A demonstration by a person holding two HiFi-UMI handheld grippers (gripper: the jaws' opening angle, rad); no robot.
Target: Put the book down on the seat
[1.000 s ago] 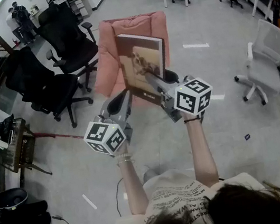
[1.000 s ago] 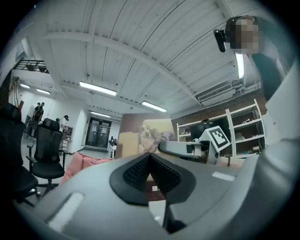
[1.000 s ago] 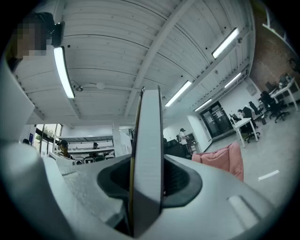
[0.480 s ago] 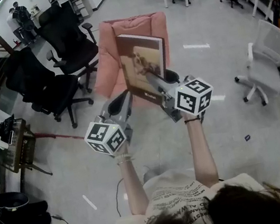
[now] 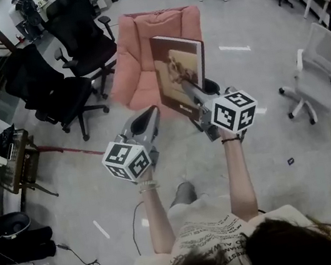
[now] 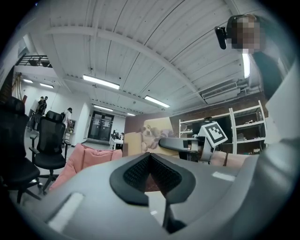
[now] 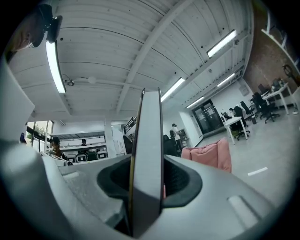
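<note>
Book [image 5: 180,72] upright in my right gripper [image 5: 193,94], jaws clamped on its lower edge. From the right gripper view the book runs edge-on straight up between the pads, both pressing its covers. The front cover, with its dog picture, is turned toward me in the head view. It hangs in the air in front of the pink seat [image 5: 140,69], not resting on the cushion. My left gripper [image 5: 148,116] sits just left of the book and a little lower. Its jaws are drawn together with nothing between them, and it doesn't touch the book. Two black office chairs [image 5: 60,93] stand to the left of the seat. A white chair [image 5: 319,66] is well off to the right on the grey floor [image 5: 267,136].
</note>
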